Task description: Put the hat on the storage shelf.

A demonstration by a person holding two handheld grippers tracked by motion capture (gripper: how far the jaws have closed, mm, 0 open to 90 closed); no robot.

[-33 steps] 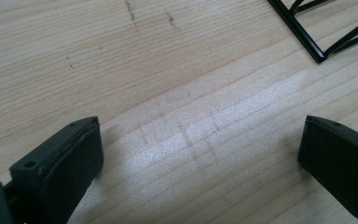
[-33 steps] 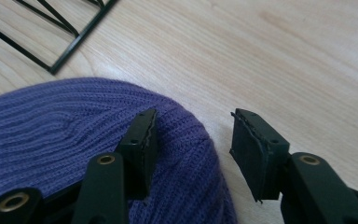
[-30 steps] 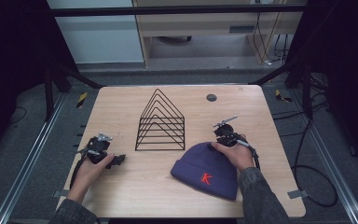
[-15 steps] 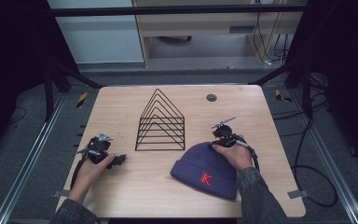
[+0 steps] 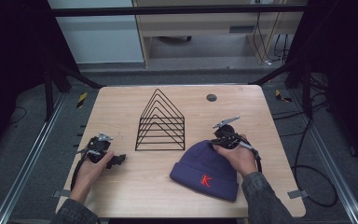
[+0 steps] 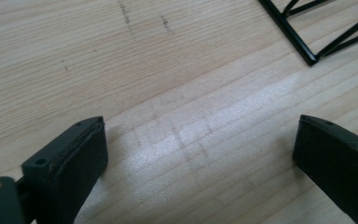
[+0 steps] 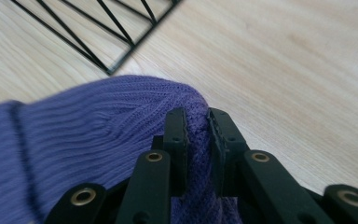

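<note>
Table (image 5: 265,116): light wood, takes up the middle of the high view, dark floor and frame rails around it.

Wire rack (image 5: 161,122): black, triangular, standing upright at centre of the table, slightly left of middle. One corner of it shows at the upper right of the left gripper view (image 6: 307,58) and at the upper left of the right gripper view (image 7: 112,69).

Beanie (image 5: 206,168): purple knit, red "K" on the cuff, lying flat at lower centre-right of the high view, just below and right of the rack, close to it but not touching.

Right hand-held gripper (image 5: 224,136): at the beanie's upper right edge. In its own view (image 7: 196,128) the jaws are clenched on a fold of the knit at the crown end.

Left hand-held gripper (image 5: 114,161): lower left of the high view, low over bare table, well apart from the rack. Jaws spread wide, nothing between them (image 6: 198,154).

Small dark round disc (image 5: 211,97): upper right of the table, clear of everything.
</note>
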